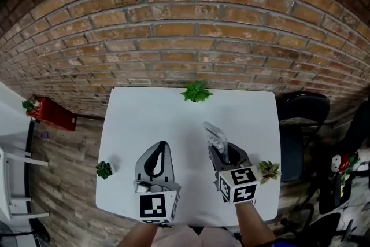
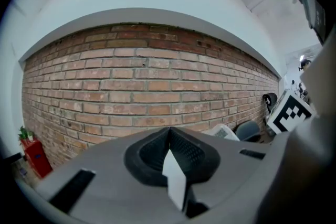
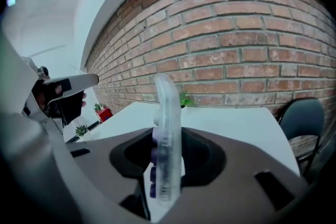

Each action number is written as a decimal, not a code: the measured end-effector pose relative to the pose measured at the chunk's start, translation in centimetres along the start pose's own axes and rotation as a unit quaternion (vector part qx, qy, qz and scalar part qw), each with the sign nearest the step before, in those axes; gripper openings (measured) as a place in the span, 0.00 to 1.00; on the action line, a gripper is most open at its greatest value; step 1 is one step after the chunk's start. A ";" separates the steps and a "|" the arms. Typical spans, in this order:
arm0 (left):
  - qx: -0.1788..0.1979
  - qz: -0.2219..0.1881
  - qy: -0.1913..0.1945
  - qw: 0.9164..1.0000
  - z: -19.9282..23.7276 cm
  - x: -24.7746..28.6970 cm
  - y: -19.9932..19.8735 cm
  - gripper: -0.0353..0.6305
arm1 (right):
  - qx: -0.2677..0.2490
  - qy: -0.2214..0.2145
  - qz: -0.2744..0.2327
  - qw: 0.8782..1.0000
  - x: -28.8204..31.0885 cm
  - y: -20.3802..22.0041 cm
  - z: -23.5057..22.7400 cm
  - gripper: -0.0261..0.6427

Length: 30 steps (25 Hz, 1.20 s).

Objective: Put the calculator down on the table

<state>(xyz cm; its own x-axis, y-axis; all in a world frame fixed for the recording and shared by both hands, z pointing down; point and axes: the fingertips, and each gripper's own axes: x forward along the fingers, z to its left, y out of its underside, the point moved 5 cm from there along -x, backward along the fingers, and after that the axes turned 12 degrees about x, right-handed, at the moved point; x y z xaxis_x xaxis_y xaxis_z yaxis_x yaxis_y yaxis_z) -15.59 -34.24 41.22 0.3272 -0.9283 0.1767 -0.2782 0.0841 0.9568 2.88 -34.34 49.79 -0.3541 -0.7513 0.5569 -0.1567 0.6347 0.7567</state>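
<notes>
Calculator point(image 3: 165, 139): I saw it edge-on, clamped between my right gripper's point(image 1: 218, 147) jaws, far end jutting past them, over the table's point(image 1: 144, 118) near right part. Left gripper point(image 1: 161, 146): clenched on nothing, alongside, left

Table point(image 1: 144, 118) before the brick wall point(image 1: 185, 20) — chair point(image 1: 300, 110) at its right.

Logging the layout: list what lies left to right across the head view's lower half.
red planter → dark green plant → left gripper → calculator in the right gripper → pale plant → black chair
</notes>
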 end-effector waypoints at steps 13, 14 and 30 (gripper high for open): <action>-0.022 0.044 0.025 0.998 0.6 2.9 4.4 0.07 | 0.059 0.028 0.074 0.995 3.9 4.8 -1.7 0.24; -0.024 0.046 0.027 0.998 0.6 3.1 4.6 0.07 | 0.064 0.029 0.076 0.995 4.1 4.8 -1.7 0.24; -0.031 0.051 0.031 0.998 1.3 4.2 5.5 0.07 | 0.150 0.041 0.120 0.980 5.8 5.8 -2.8 0.25</action>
<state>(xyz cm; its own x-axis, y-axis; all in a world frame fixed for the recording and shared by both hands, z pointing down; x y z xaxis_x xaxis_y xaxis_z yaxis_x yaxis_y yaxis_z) -16.91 -38.12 46.89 0.3551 -0.8899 0.2862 -0.2568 0.2015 0.9452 2.47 -35.54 58.38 -0.3413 -0.5773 0.7417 -0.3466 0.8108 0.4716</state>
